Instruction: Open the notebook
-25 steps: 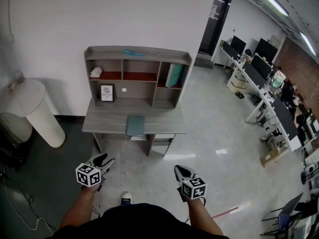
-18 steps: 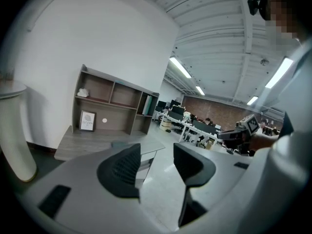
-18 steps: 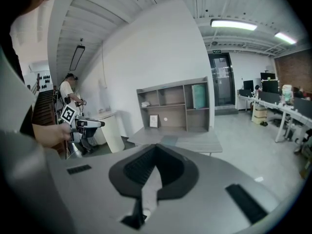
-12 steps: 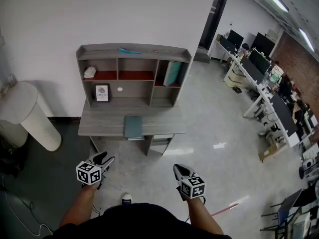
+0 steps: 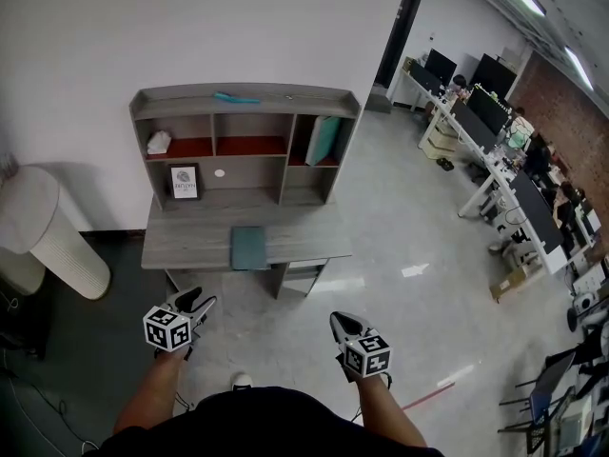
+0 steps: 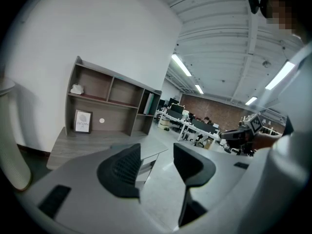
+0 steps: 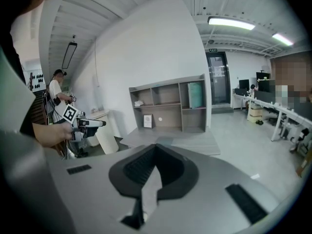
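Approach step; nothing touched yet. Notebook [image 5: 249, 248] looks closed, flat on desk [image 5: 181, 246], centre frame, well apart from both grippers. Left gripper [image 5: 197, 304] spread, empty. Right gripper [image 5: 340, 323] pressed together, empty. Next: step closer, reach cover edge.

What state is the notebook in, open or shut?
Shut. The notebook lies flat on the desk, showing one plain teal cover with no pages spread.
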`<act>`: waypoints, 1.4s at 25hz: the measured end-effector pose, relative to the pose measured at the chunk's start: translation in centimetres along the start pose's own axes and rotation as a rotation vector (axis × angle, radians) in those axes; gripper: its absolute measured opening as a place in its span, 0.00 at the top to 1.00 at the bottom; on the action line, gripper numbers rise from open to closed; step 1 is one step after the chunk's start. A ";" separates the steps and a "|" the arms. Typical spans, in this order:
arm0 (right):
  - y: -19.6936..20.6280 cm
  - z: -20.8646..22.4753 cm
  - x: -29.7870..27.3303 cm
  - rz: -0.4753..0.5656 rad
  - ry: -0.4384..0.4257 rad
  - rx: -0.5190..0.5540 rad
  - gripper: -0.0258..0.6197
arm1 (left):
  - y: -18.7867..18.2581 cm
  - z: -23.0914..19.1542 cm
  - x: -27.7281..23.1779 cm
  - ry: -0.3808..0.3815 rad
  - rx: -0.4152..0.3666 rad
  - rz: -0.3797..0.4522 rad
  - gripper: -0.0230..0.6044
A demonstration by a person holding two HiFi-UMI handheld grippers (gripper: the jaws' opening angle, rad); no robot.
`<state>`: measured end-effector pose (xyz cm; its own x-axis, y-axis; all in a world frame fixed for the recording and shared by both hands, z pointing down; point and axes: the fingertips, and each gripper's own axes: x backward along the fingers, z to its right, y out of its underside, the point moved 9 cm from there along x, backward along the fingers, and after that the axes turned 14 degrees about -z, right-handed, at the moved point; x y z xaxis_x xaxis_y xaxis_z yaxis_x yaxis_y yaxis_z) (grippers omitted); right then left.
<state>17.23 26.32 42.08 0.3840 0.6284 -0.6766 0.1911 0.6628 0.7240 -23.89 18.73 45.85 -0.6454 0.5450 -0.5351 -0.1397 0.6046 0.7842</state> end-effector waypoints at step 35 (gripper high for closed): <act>-7.5 -3.6 -8.8 -0.028 0.028 0.014 0.96 | -5.2 -11.2 -1.4 0.038 -0.010 0.016 0.62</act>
<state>9.20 17.31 42.10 0.3528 0.6210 -0.7000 0.2137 0.6748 0.7064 -30.71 8.35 46.05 -0.6758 0.5320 -0.5102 -0.1367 0.5897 0.7960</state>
